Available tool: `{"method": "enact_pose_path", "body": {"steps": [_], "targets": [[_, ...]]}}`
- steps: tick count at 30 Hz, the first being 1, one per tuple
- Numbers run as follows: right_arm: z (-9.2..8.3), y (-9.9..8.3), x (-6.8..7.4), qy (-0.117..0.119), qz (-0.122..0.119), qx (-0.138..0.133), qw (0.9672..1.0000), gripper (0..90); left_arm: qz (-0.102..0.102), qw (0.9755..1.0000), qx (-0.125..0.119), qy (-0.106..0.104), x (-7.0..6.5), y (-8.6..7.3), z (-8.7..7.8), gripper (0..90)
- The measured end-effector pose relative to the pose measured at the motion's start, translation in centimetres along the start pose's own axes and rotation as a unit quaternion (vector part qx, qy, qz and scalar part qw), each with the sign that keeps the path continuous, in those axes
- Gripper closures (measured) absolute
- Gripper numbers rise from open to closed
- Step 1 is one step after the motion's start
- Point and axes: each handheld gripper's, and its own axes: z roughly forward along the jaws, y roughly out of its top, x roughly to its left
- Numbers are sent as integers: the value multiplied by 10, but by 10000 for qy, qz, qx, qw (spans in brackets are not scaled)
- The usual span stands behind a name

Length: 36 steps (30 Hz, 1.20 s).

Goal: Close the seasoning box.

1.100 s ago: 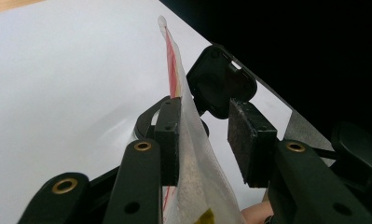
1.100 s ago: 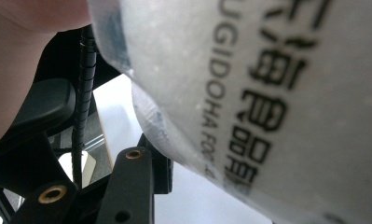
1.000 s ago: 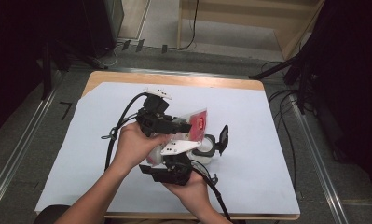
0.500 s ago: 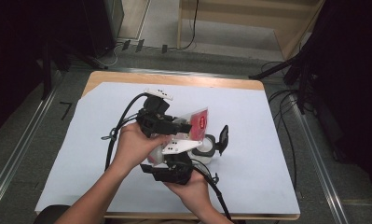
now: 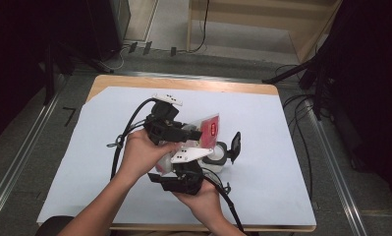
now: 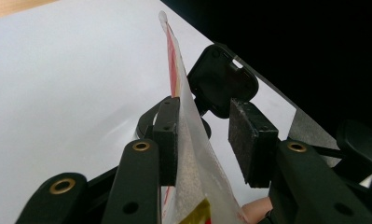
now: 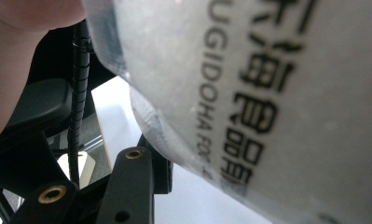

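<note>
White paper (image 5: 282, 162) covers most of a wooden table (image 5: 183, 82) in the high view, and both hands meet just left of the frame's centre. The left hand (image 5: 142, 152) holds the left gripper (image 5: 196, 132), which points toward the right of the frame; the right hand (image 5: 201, 196) holds the right gripper (image 5: 203, 164) just below it, near the lower centre. Between them is a clear plastic packet (image 5: 210, 129) with a red label, its top edge sticking up and to the right of the left gripper. In the left gripper view the packet (image 6: 186, 140) runs upward through the middle of the frame, lying against the left pad (image 6: 167, 140) while the right pad (image 6: 251, 142) stands apart from it, so these jaws are open with the packet between them. Behind the pads is a black phone stand (image 6: 221, 86) with a round base, which the high view shows resting on the paper at centre right (image 5: 230, 150). In the right gripper view the packet (image 7: 267, 93) with black printed lettering fills the upper right, very close to the camera; it hides the pads, so I cannot tell how these jaws stand. A black cable (image 7: 79, 107) crosses the left of that frame.
</note>
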Motion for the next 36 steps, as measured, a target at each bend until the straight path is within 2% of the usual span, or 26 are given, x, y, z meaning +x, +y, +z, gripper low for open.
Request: {"method": "enact_pose_path", "body": {"steps": [5, 12, 19, 22, 24, 29, 36], "targets": [[0, 0, 0, -6, -4, 10, 10000, 632, 82, 9999, 65, 92, -1, 0, -1, 658], [0, 0, 1, -24, -21, 19, 10000, 632, 185, 9997, -2, 159, -2, -1, 0, 674], [0, 0, 1, -33, -46, 29, 10000, 632, 99, 9997, 29, 225, -2, -1, 0, 717], [1, -1, 2, -39, -83, 37, 10000, 632, -4, 9999, 88, 110, 1, -1, -1, 730], [1, -1, 2, -52, -95, 45, 9999, 632, -35, 9998, 106, 169, 2, -1, -1, 743], [2, -1, 3, -67, -99, 58, 9999, 633, -34, 9998, 126, 178, 1, -1, -1, 778], [2, -1, 3, -49, -101, 58, 9999, 633, 9, 9996, 152, 217, 0, 0, -1, 779]]}}
